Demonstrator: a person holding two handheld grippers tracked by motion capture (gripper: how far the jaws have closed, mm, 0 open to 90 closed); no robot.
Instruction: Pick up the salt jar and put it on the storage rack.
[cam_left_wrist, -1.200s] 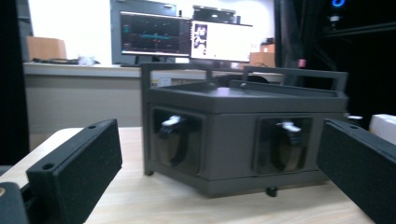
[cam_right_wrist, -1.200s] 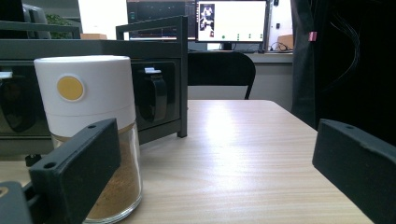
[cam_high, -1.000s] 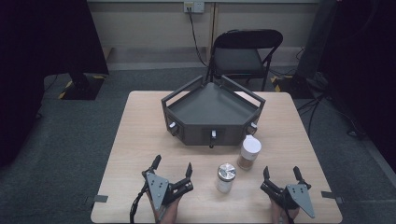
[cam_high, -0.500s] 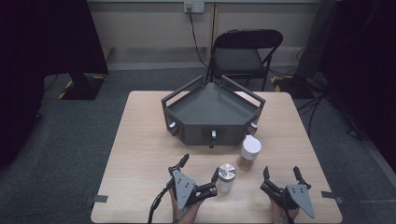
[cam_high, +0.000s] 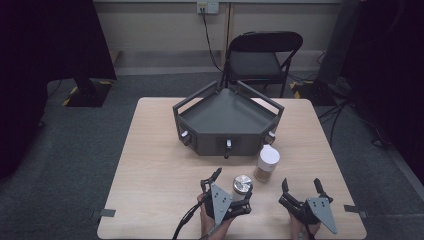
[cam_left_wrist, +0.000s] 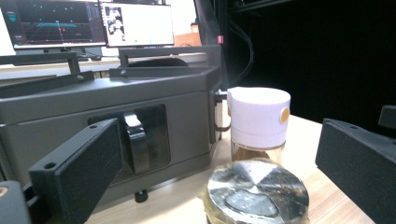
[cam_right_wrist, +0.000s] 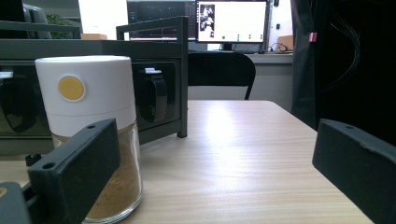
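The bench (cam_high: 150, 165) carries a dark angular tray (cam_high: 226, 116) toward its far side, leaving the near half bare for handling. Just in front of the tray's right corner stands a jar with a white cap (cam_high: 267, 163), brown powder in its glass lower part, upright and within easy reach. Nearer the person sits a small tin with a shiny lid (cam_high: 242, 185), also upright. The left tool (cam_high: 232, 190) is spread wide with nothing in its grip; the tin lies between its jaws, seemingly not yet touched, which looks like a lineup for a grasp. The right tool (cam_high: 301, 185) rests wide open and empty, well apart from the tin, the jar just ahead and to its left.
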